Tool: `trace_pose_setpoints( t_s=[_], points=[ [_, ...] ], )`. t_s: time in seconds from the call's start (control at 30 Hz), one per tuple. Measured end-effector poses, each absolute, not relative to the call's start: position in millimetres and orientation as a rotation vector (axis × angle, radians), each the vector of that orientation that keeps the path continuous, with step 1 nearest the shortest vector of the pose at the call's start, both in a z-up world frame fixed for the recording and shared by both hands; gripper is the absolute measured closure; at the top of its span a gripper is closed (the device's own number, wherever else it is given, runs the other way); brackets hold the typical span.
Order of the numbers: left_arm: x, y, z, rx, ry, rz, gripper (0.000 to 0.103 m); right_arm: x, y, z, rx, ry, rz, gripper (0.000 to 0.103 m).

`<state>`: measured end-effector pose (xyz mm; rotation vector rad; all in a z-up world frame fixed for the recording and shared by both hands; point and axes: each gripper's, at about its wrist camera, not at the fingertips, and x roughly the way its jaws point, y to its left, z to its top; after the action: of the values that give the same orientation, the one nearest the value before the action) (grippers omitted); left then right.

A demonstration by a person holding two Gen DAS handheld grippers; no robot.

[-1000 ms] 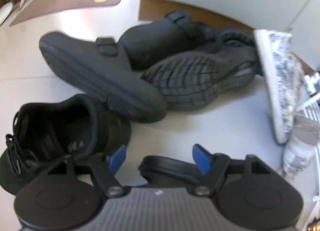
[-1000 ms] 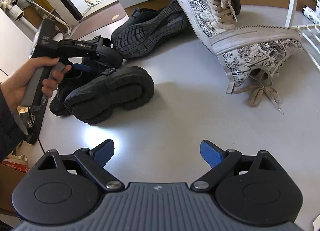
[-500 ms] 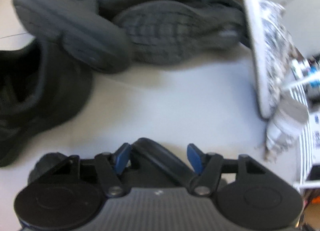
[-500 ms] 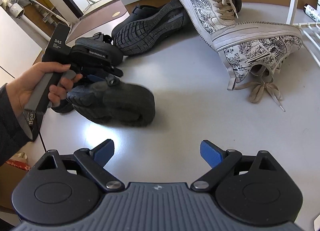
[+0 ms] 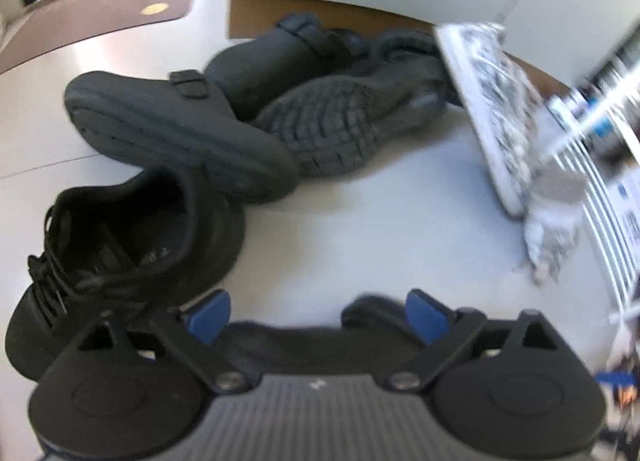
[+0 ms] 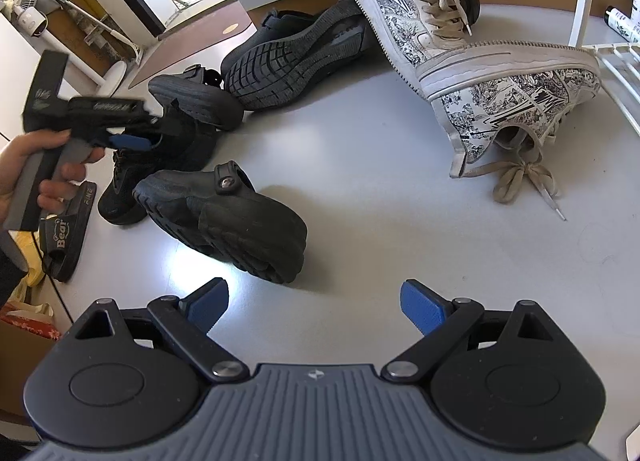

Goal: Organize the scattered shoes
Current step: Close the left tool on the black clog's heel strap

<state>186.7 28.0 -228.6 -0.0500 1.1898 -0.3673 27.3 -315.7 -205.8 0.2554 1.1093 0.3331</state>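
Black rubber marks the clog (image 6: 224, 221) that lies tipped on its side on the pale floor (image 6: 360, 181), just in front of the black laced sneaker (image 6: 160, 165). The left claw (image 6: 128, 141) is seen raised above that sneaker, held in a hand (image 6: 36, 165); its jaws have just been opening and stand spread, with nothing pressed between the pads, though in the left wrist view the clog's dark edge (image 5: 320, 337) shows low between them. The right claw (image 6: 314, 303) is held released over bare floor, empty. The step in hand is judged to be the setting-down of one clog. Its likely partner (image 6: 196, 101) is leant against a treaded black sneaker (image 6: 296, 57) further back, and the two printed white sneakers (image 6: 512, 89) are piled near a white wire rack (image 6: 608, 61). Next, the tipped clog would probably need to be righted and its mate brought beside it.
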Motion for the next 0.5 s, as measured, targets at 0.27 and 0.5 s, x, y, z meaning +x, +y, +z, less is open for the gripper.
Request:
trace_pose_setpoints(
  t_s=[0.27,0.5],
  points=[
    [173.5,2.7,-229.4,0.129,1.181,-0.536,0.009,28.2,-313.0,-206.7,0.252,1.117,0.341,0.007],
    [165.5,-23.1,-238.2,0.318,1.2,-0.604,0.015,28.6,-312.8,-207.3,0.251,1.118,0.344,0.007]
  ],
)
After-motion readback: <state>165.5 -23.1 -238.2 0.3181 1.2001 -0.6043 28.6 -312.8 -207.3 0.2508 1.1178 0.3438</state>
